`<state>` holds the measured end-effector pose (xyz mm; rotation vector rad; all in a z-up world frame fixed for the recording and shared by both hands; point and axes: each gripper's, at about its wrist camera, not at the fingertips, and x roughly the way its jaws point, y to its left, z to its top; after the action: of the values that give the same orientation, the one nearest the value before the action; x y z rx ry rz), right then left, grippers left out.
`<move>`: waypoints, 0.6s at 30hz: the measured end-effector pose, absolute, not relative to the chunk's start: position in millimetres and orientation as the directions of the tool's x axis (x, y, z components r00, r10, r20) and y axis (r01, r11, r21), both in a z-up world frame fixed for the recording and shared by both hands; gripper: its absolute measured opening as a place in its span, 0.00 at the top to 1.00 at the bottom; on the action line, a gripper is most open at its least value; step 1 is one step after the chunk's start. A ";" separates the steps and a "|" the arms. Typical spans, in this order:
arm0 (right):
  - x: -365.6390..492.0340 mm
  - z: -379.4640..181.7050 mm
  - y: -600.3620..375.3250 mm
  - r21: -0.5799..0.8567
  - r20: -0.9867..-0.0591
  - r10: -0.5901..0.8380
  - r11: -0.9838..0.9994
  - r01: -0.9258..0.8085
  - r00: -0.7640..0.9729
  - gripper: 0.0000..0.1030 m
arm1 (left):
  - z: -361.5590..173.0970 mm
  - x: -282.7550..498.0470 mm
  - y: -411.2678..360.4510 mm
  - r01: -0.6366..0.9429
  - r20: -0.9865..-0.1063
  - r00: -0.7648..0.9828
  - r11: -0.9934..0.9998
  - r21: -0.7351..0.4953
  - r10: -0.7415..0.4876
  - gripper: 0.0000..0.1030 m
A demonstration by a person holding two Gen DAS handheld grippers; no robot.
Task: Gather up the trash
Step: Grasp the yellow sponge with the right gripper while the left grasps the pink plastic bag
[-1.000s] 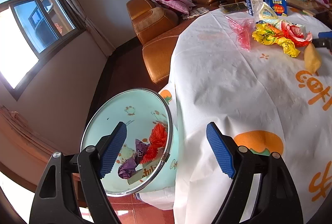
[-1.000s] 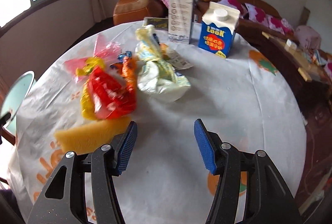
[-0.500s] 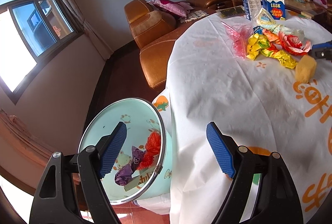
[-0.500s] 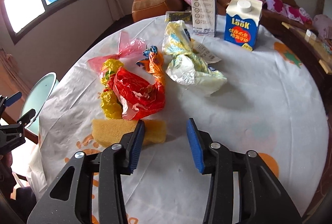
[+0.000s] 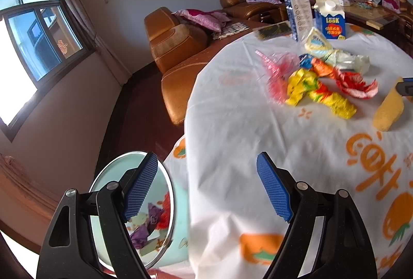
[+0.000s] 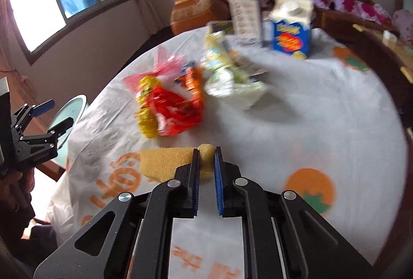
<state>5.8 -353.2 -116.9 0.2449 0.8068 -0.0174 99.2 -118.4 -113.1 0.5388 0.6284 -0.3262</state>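
The right gripper (image 6: 206, 162) is seen w/ its blue-padded fingers (image 6: 218, 183) nearly together, clamped on one end of a yellow sponge (image 6: 165, 162). The sponge lies on the tabletop (image 6: 322, 129), its free end sticking out to the left of the fingers. In the left wrist view the same sponge (image 5: 388, 111) is seen at the far right, w/ a bit of the right gripper just at the frame edge.

The left gripper (image 5: 206, 191) is held w/ fingers (image 5: 140, 187) wide apart, nothing between them, over the tabletop edge (image 5: 232, 124). A mint-green trash bin (image 5: 178, 240) stands just beside the tabletop, below the left-hand finger; red, purple & pale scraps are seen inside it. From the right wrist view the left gripper (image 6: 49, 119) is seen far left, in front of the bin (image 6: 69, 111).

Trash is piled mid-tabletop, beyond the sponge: a red wrapper (image 6: 175, 111), a yellow wrapper (image 5: 320, 95), a pink plastic bag (image 5: 276, 75), an orange wrapper (image 5: 324, 67) & a pale crumpled bag (image 6: 232, 77). These are touching or overlapping; exact contact can't be told due to blur. Further back a blue milk carton (image 6: 293, 28) & a tall white carton (image 6: 245, 10) stand upright, near each other. The tabletop is covered w/ a white cloth w/ orange prints. A brown leather sofa (image 5: 178, 46) is seen behind it.
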 end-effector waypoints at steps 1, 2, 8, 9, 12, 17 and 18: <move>0.2 -113.0 -363.0 0.210 -0.707 0.056 0.968 0.134 0.705 0.89 | -111.7 100.6 -124.2 0.447 -0.629 0.766 0.814 0.370 -0.134 0.24; -4.7 -109.2 -374.6 0.215 -0.696 0.032 0.963 0.165 0.718 0.89 | -109.9 103.3 -133.3 0.454 -0.629 0.763 0.817 0.357 -0.149 0.24; -6.2 -95.6 -422.9 0.241 -0.638 -0.065 0.930 0.279 0.768 0.89 | -106.2 121.8 -181.2 0.477 -0.641 0.739 0.833 0.280 -0.208 0.24; -4.2 -95.4 -424.7 0.246 -0.632 -0.068 0.927 0.283 0.772 0.89 | -107.1 126.0 -187.7 0.472 -0.640 0.740 0.838 0.275 -0.207 0.24; 5.2 -95.8 -427.7 0.256 -0.620 -0.067 0.925 0.282 0.782 0.89 | -114.8 144.0 -204.9 0.464 -0.655 0.731 0.845 0.266 -0.194 0.24; 18.4 -101.5 -418.5 0.235 -0.617 -0.060 0.938 0.256 0.785 0.89 | -136.2 174.4 -215.6 0.485 -0.720 0.669 0.842 0.234 -0.186 0.50; 20.5 -102.6 -417.7 0.234 -0.617 -0.056 0.939 0.251 0.785 0.89 | -140.0 177.2 -217.1 0.506 -0.739 0.644 0.834 0.219 -0.197 0.67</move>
<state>20.5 -417.7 -102.6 0.3149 0.6502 -0.1684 177.2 -217.1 -140.0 0.4331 0.7740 -0.4149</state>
